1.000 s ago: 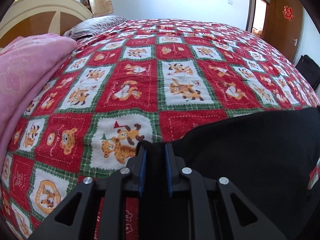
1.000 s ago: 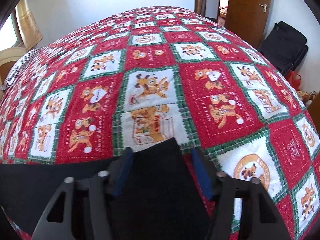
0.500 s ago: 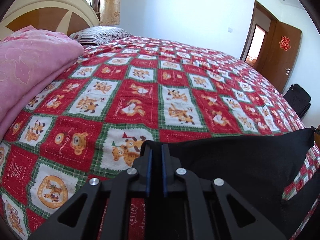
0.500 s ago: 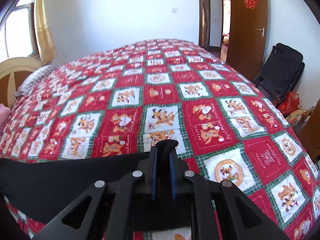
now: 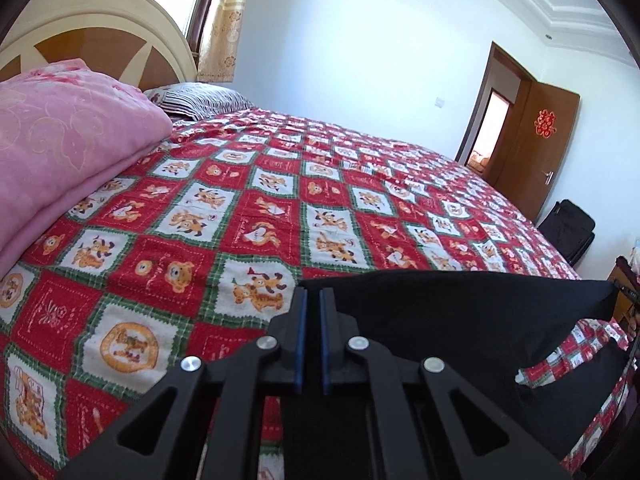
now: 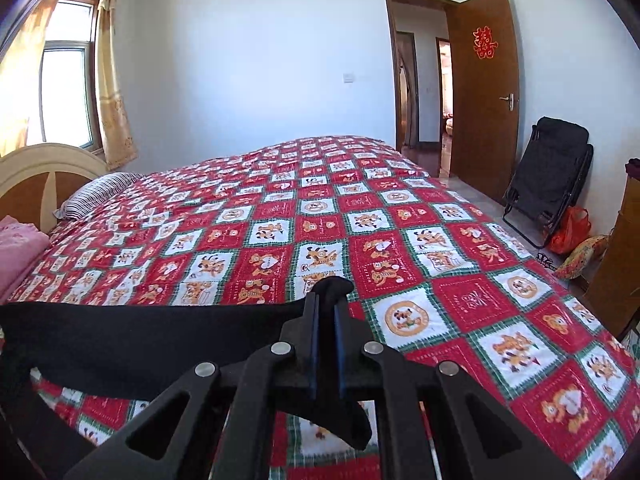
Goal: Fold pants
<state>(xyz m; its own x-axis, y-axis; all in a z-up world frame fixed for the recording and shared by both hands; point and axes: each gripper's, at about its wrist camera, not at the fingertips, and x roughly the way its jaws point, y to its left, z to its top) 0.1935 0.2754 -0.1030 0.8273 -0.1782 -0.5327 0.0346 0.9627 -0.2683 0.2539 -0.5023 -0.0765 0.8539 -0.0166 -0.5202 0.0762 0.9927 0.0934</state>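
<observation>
Black pants (image 5: 460,312) hang stretched above the red patterned bedspread (image 5: 280,200). My left gripper (image 5: 311,300) is shut on the left corner of the cloth, which runs away to the right. In the right wrist view the same pants (image 6: 140,344) stretch off to the left, and my right gripper (image 6: 326,304) is shut on their right corner, a small fold of cloth poking up between the blue pads. The lower part of the pants hangs under both grippers, out of sight.
A pink folded blanket (image 5: 60,152) lies at the left by the headboard (image 5: 100,44), with a striped pillow (image 5: 200,100) behind it. A black folding chair (image 6: 548,176) and an orange bag (image 6: 570,230) stand by the open wooden door (image 6: 484,92).
Both grippers rose from the bedspread, lifting the pants edge off it. The right jaws shut from wide open onto the cloth; the left jaws tightened. Both views now look more level across the room.
</observation>
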